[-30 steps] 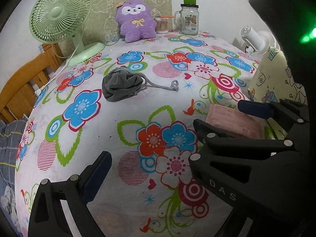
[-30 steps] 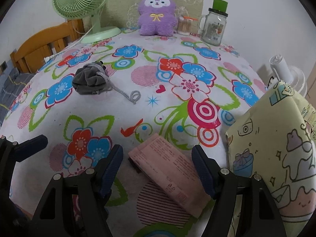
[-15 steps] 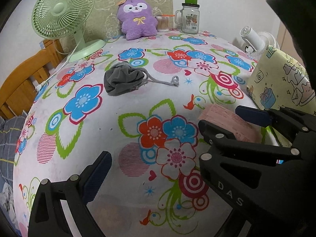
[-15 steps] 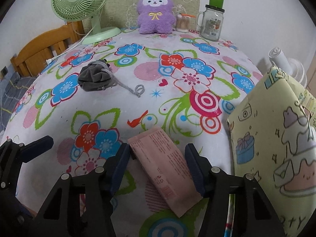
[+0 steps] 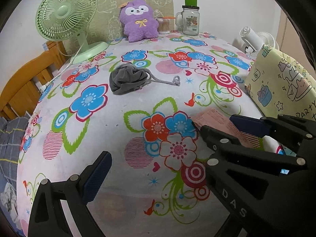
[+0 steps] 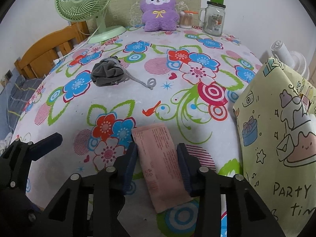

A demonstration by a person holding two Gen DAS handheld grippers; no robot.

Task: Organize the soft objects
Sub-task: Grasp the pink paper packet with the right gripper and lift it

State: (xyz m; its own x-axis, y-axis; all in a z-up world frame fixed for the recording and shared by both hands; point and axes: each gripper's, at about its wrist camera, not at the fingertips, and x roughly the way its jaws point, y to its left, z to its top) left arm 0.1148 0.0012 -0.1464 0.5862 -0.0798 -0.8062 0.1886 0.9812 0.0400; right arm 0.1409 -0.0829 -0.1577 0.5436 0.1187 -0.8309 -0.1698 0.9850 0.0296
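Note:
A pink flat packet [image 6: 158, 164] lies on the flowered tablecloth [image 6: 138, 90] near the front edge. My right gripper [image 6: 157, 156] straddles it; its jaws are closing and both pads touch the packet's long sides. In the left wrist view the right gripper [image 5: 217, 122] shows on the packet [image 5: 213, 116]. My left gripper [image 5: 158, 158] hovers open over bare cloth to the left, holding nothing; its right finger is hidden. A grey drawstring pouch [image 5: 126, 81] lies mid-table, and a purple plush toy [image 5: 139, 22] sits at the back.
A yellow cartoon gift bag [image 6: 276, 128] stands at the right edge, close to the packet. At the back are a green desk fan [image 5: 67, 11], a glass jar [image 5: 190, 23] and a cotton-swab tub [image 5: 163, 25]. A wooden chair [image 5: 23, 83] stands at the left.
The right gripper's jaws have narrowed from well apart to touching both sides of the pink packet, which now lies straighter between them. The left gripper has stayed where it was.

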